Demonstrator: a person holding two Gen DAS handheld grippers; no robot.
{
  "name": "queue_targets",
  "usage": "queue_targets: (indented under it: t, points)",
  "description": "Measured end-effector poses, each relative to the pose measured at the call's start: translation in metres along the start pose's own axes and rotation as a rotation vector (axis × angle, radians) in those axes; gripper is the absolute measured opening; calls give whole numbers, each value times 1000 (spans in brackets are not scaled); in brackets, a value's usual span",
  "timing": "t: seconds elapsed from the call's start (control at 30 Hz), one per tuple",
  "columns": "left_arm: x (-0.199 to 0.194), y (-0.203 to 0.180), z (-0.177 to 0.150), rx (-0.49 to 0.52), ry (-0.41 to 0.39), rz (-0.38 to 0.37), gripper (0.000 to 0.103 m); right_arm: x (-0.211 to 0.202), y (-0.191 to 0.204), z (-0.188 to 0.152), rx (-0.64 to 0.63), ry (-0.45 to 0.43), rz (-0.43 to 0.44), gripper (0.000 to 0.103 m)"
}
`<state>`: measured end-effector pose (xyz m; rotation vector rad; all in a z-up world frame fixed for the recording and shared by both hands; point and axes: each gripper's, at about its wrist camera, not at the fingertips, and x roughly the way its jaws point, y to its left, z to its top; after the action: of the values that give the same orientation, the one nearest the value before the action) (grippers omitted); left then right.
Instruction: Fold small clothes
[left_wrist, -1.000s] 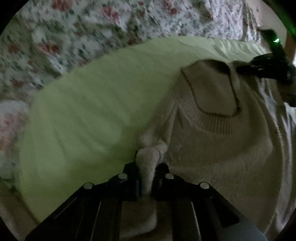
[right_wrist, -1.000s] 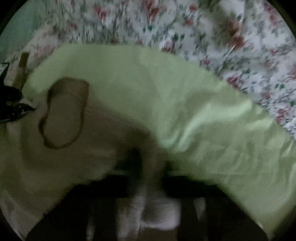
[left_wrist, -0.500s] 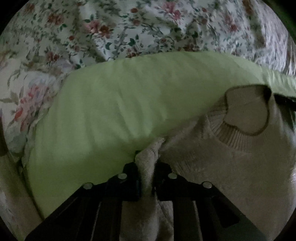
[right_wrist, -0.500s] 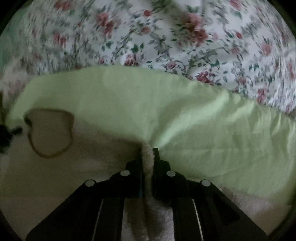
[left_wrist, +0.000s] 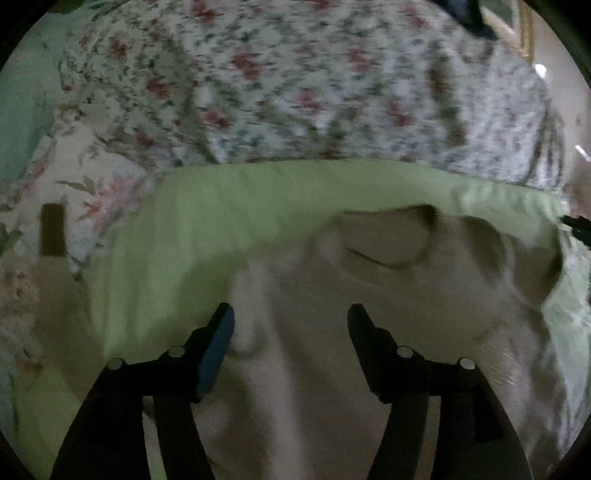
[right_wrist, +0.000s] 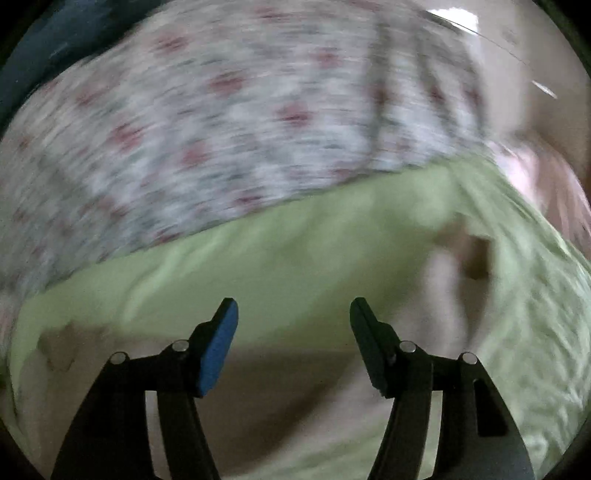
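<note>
Left wrist view: the left gripper (left_wrist: 290, 317) has its jaws spread wide, released, over a cream knitted sweater (left_wrist: 332, 332) lying rumpled, neckline up, on a light green sheet (left_wrist: 221, 206) atop a floral bedspread (left_wrist: 295, 92).

Right wrist view, blurred: the right gripper (right_wrist: 293, 312) has its jaws released too, above the sweater's edge (right_wrist: 295, 387).

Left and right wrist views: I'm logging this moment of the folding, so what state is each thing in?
Left gripper: open, holding nothing, over the sweater.
Right gripper: open, holding nothing.
Sweater: beige knit, lying rumpled on the green sheet, neckline facing up, not gripped.
Green sheet: spread under the sweater, wrinkled.
Floral bedcover: spread out beyond the sheet, blurred.
</note>
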<state>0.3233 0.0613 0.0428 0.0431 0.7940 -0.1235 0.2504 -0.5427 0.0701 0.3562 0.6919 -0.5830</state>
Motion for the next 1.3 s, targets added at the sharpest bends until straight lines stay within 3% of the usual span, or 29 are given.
queue_targets:
  t: [0.13, 0.3, 0.4, 0.47, 0.53, 0.7, 0.83, 1.03, 1.17, 1.3]
  points:
    - [-4, -31, -25, -25, 29, -64, 74, 19, -67, 18, 151, 23, -94, 64]
    - [10, -59, -57, -76, 114, -146, 75, 57, -97, 31, 183, 113, -180, 64]
    - [20, -69, -77, -80, 168, -151, 75, 84, -106, 28, 185, 184, -212, 62]
    - [23, -71, -88, -80, 191, -149, 75, 81, -108, 25, 179, 159, -211, 19]
    - [22, -69, -96, -93, 202, -155, 75, 66, -105, 22, 187, 102, -137, 12]
    - [12, -60, -107, -144, 205, -194, 75, 16, -62, 11, 109, 10, 89, 11]
    - [-7, -53, -116, -175, 186, -218, 75, -18, 3, -8, 29, 3, 327, 11]
    - [-27, -39, -128, -225, 170, -242, 75, -62, 143, -62, -165, 31, 677, 11]
    - [-37, -24, -134, -274, 150, -269, 75, -74, 217, -108, -269, 79, 795, 11]
    - [-42, -10, -141, -315, 139, -292, 76, -70, 268, -152, -349, 159, 852, 11]
